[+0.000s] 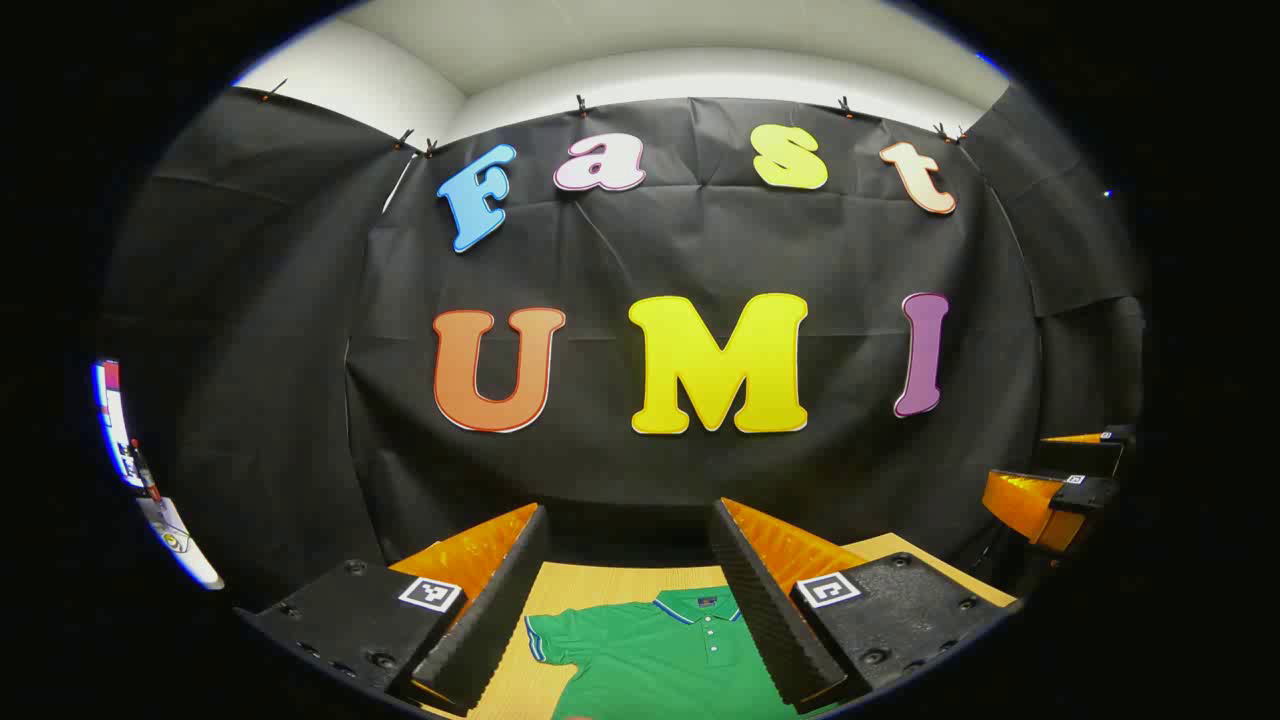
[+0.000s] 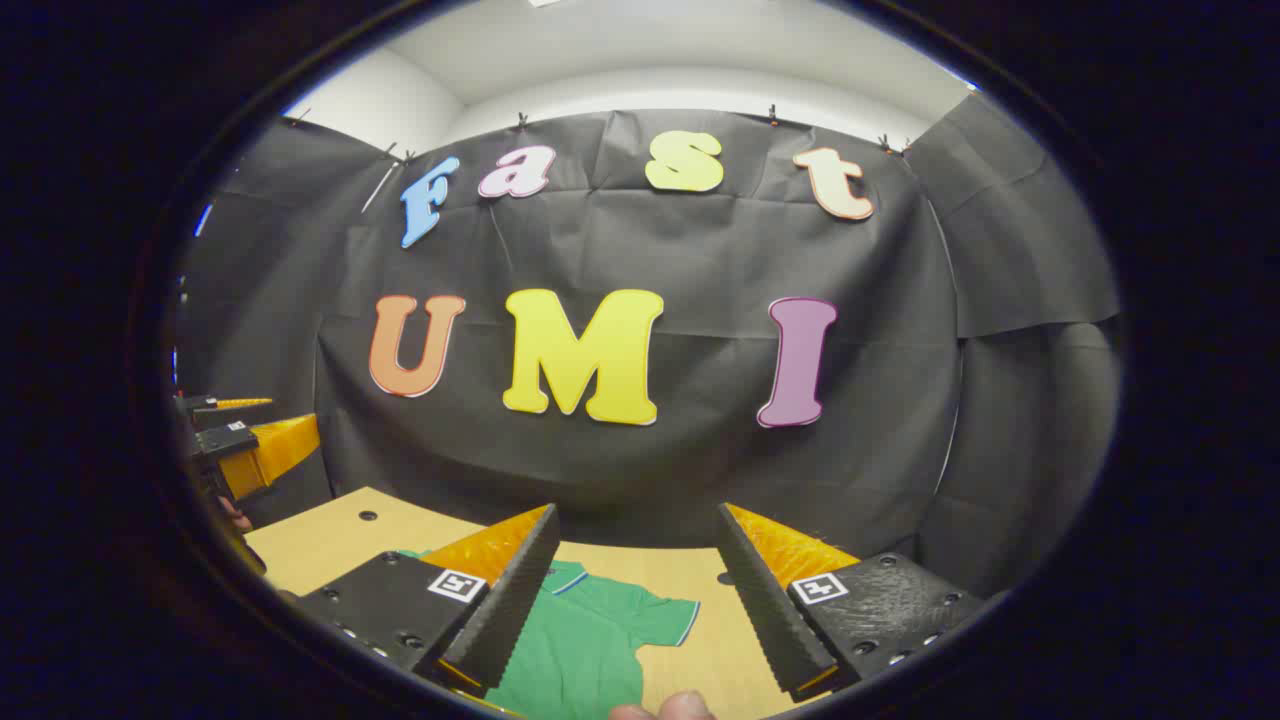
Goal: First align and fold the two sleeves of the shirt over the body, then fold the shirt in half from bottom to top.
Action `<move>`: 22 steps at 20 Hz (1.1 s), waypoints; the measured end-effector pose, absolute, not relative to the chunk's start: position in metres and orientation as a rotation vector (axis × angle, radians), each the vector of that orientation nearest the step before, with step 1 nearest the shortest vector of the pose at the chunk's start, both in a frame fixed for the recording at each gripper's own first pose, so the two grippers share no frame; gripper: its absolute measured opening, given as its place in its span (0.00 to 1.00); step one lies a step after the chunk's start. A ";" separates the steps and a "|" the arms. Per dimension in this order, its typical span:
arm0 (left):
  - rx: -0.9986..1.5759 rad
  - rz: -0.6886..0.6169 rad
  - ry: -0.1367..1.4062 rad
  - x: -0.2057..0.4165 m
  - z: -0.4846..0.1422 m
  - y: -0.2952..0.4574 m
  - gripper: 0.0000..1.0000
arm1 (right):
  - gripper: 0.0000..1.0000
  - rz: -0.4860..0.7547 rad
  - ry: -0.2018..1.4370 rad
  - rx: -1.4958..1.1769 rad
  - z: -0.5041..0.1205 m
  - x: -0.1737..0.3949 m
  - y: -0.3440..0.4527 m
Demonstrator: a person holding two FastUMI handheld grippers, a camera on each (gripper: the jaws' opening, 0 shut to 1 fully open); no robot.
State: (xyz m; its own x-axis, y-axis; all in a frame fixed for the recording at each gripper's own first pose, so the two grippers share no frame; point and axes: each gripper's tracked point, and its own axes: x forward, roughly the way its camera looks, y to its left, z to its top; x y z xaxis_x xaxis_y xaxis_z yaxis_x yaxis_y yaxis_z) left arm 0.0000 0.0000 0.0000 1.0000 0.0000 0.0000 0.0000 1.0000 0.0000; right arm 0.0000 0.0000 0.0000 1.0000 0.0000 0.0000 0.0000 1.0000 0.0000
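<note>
- Shirt (image 1: 660, 655) sleeves come first: we hold the left gripper (image 1: 630, 560) and right gripper (image 2: 635, 555) above the wooden table (image 2: 330, 540), each with its fingers spread apart and gripping nothing.
- We should lower each one to a sleeve cuff, pinch only the top layer, and bring both sleeves in evenly.
- Our green shirt lies flat on the table, collar (image 1: 700, 603) toward the black back wall (image 1: 700, 250), its length running from the wall back toward us.

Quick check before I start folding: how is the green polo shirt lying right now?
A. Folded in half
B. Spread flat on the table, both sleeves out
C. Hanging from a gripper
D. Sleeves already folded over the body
B: the green polo shirt lies flat on the wooden table, one short sleeve and the other sleeve spread outward, both grippers open above it.
</note>
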 end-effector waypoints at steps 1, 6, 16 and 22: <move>0.002 0.001 0.004 0.003 -0.001 0.000 1.00 | 0.96 -0.001 0.002 0.000 0.000 0.002 -0.001; 0.025 0.009 -0.016 0.012 0.004 0.002 1.00 | 0.96 -0.009 0.003 0.007 0.001 0.015 -0.005; 0.014 0.048 0.015 0.012 -0.007 0.015 1.00 | 0.96 0.022 0.041 0.004 -0.012 0.027 0.002; 0.035 0.031 0.038 0.012 -0.014 0.006 1.00 | 0.96 0.008 0.076 0.001 -0.025 0.027 -0.014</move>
